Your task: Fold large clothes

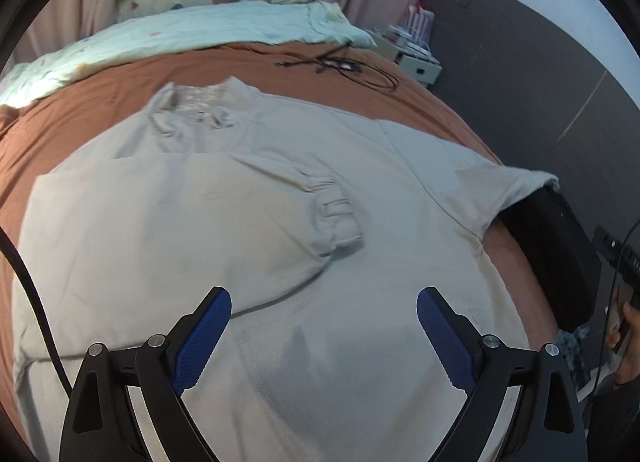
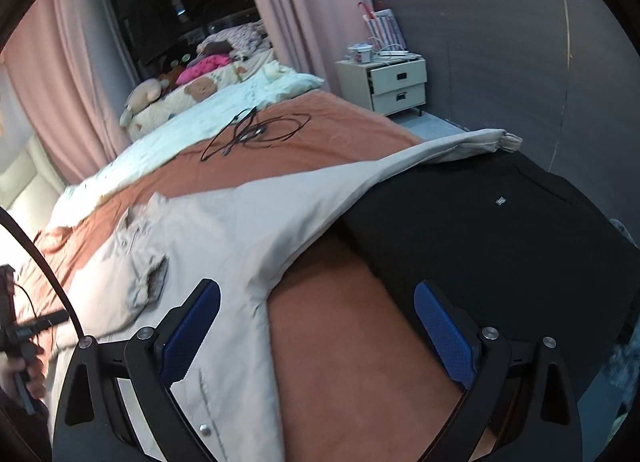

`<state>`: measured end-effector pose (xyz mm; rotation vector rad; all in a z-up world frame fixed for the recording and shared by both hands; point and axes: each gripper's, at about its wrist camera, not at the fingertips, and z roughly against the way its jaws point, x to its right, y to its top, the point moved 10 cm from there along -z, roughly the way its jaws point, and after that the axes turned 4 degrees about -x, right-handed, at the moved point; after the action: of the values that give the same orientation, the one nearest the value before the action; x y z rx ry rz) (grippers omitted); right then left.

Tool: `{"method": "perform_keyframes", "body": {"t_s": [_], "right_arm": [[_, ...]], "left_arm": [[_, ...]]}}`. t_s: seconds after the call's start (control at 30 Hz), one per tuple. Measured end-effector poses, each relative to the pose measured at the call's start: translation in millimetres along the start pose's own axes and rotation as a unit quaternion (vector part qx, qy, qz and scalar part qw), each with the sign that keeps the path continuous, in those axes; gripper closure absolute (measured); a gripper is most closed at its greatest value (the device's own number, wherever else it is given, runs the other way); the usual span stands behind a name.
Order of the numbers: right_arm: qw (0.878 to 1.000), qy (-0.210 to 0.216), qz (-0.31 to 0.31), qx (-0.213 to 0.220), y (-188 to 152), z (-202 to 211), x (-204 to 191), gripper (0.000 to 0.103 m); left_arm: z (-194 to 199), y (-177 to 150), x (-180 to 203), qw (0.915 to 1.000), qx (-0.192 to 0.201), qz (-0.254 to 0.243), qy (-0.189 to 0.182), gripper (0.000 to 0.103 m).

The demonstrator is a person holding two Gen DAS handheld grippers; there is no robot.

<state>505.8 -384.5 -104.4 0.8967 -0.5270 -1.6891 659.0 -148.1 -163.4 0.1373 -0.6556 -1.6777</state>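
- jacket (image 1: 256, 198), pale grey-beige and large, spread flat across rust-brown bedsheet (image 1: 80, 102), collar toward the far end, hem toward the cameras.
- one sleeve (image 1: 280, 198) already folded in across the chest, gathered cuff (image 1: 336, 222) lying near the middle of the body panel.
- other sleeve (image 2: 420, 154) stretched out to the side, draped over black folded garment (image 2: 500, 230), its cuff hanging just past that pile's far edge.
- left gripper (image 1: 324, 334) hovering low over the lower body panel, jaws spread wide, nothing between the blue pads, no cloth pinched.
- right gripper (image 2: 316, 326) likewise wide open and empty, poised above bare sheet in the notch between the jacket's side seam and the black pile.
- likely soft and limp, with some body in the weave: folds lying in broad smooth planes rather than fine crumples, so probably middling in weight, prone to sagging and dragging if lifted from one point only.
- surface looks matte, not slick; a pinch should hold without sliding.
- thicker, firmer spots for a grip: elastic cuff, hem edge, shoulder seam; snap button (image 2: 205, 429) along the front edge best avoided under the pads.
- best hold for the next fold, as a guess: outstretched sleeve near its cuff with the right gripper, shoulder or hem corner steadied by the left.
- risk: sleeve catching on the black pile and pulling it askew.
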Motion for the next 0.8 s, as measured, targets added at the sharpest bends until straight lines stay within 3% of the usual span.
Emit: {"method": "perform_keyframes", "body": {"t_s": [0.13,0.2,0.27,0.43,0.63,0.8], "right_arm": [[1.000,0.006,-0.025,0.004,16.7,-17.5,18.4,0.008],[0.999,0.007,-0.036,0.002,24.3,-29.4,26.1,0.023],[0.998,0.009,-0.055,-0.005,32.2,-42.1,36.1,0.031],[0.995,0.011,-0.098,-0.004,56.4,-68.3,58.8,0.036],[0.992,0.006,-0.127,-0.001,85.1,-95.5,73.7,0.038],[0.989,-0.016,-0.148,-0.005,100.1,-118.4,83.3,0.047]], "left_arm": [[-32.5,11.2,23.2,0.9997,-0.015,-0.015,-0.015,0.008],[-46.1,17.3,31.7,0.9994,-0.019,-0.022,-0.018,0.008],[-57.3,24.2,39.2,0.9992,-0.019,-0.030,-0.018,0.008],[-87.8,44.3,62.9,0.9980,-0.022,-0.052,-0.027,0.011],[-125.3,58.5,94.1,0.9950,-0.041,-0.079,-0.046,0.025],[-157.4,65.0,122.6,0.9922,-0.055,-0.090,-0.066,0.045]]}}
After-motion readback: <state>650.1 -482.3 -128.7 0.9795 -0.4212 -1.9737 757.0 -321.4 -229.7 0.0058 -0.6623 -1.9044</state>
